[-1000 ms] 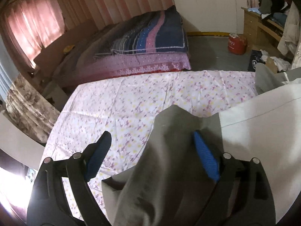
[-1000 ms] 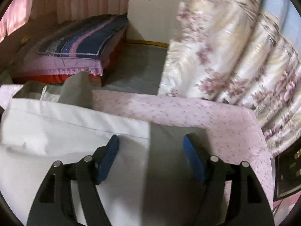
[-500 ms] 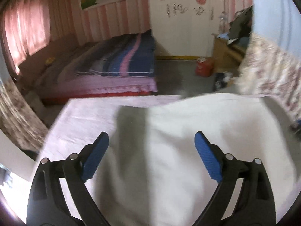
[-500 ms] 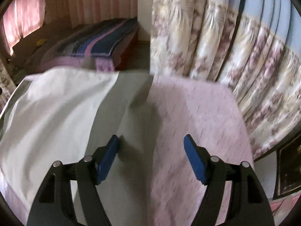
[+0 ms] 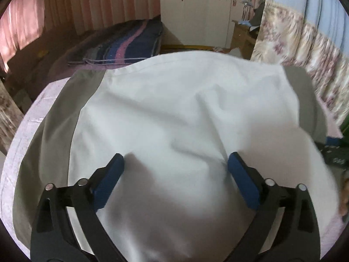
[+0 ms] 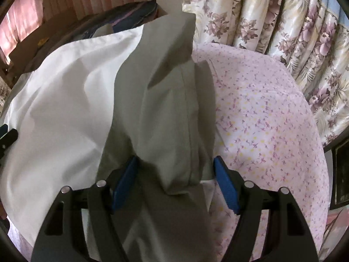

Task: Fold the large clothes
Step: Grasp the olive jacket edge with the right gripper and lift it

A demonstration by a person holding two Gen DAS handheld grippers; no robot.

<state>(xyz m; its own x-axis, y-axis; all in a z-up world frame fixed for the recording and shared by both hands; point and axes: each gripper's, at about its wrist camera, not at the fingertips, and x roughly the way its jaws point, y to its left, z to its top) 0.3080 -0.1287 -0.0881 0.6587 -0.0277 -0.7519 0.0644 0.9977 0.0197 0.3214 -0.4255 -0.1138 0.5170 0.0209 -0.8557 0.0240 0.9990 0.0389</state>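
Note:
A large white garment with grey side panels (image 5: 174,109) lies spread on the pink floral sheet (image 5: 28,126). My left gripper (image 5: 175,170) is open above its white middle, with nothing between the blue pads. In the right wrist view the white body (image 6: 65,100) lies to the left and a grey sleeve (image 6: 165,100) runs from the far edge down between the pads. My right gripper (image 6: 174,172) is open, and the bunched grey sleeve end sits in the gap. The left gripper's black tip (image 6: 7,137) shows at the left edge.
A bed with a striped blue and pink blanket (image 5: 128,45) stands beyond the sheet. Floral curtains (image 6: 283,28) hang close along the right side. A wooden desk with clutter (image 5: 244,32) and white wardrobe doors (image 5: 196,11) are at the back.
Both grippers have swung toward the garment's middle. The left view went from the grey sleeve on bare sheet to the white body. The grey sleeve now lies between the right pads.

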